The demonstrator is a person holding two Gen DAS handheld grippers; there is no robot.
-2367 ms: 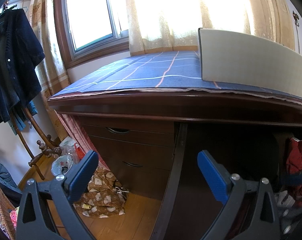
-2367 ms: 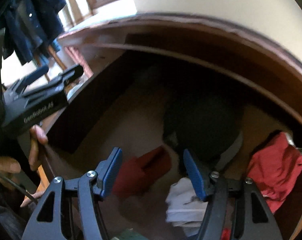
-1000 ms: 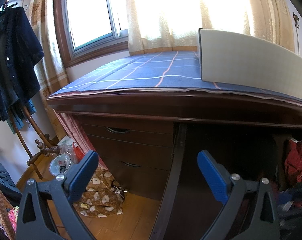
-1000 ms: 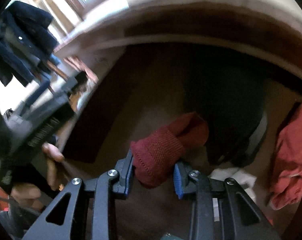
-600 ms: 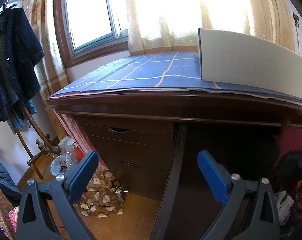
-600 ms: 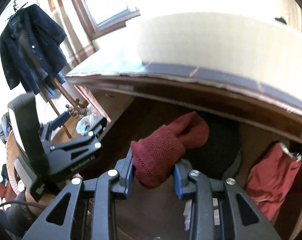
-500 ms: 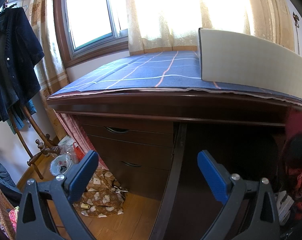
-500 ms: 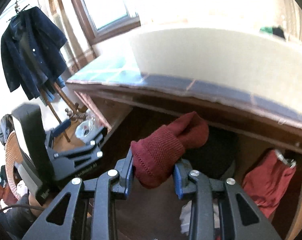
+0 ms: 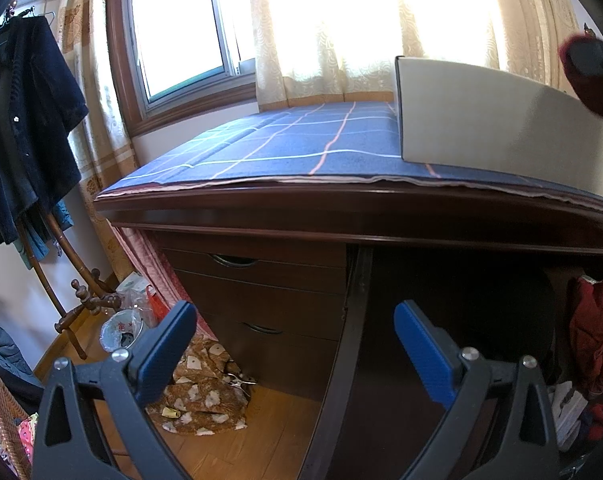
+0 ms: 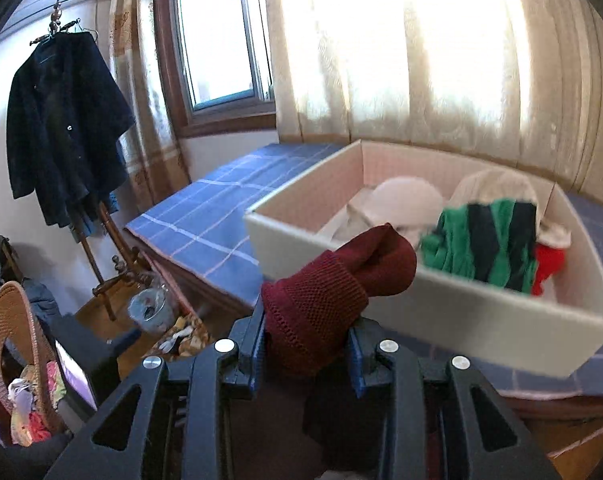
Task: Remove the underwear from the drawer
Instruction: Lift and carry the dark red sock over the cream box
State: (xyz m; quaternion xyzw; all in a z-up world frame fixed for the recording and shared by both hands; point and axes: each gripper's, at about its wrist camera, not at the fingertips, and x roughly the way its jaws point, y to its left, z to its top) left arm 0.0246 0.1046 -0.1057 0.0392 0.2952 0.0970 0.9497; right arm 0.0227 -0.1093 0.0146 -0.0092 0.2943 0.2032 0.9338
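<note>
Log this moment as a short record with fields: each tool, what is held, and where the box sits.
right tool: shut on the rolled dark red knit garment
left tool: open, holding nothing
white rectangular box: on the blue checked cloth, with clothes inside
garment position: in front of the box's near wall, above the cloth

No readable text, labels, brands or numbers in either view. Crumpled bag [image 9: 119, 326] on the floor, left of the left tool [image 9: 297, 344], carries red marks too small to read. Lit screen [image 10: 74, 376], lower left of the right tool [image 10: 306, 346], is blurred.
</note>
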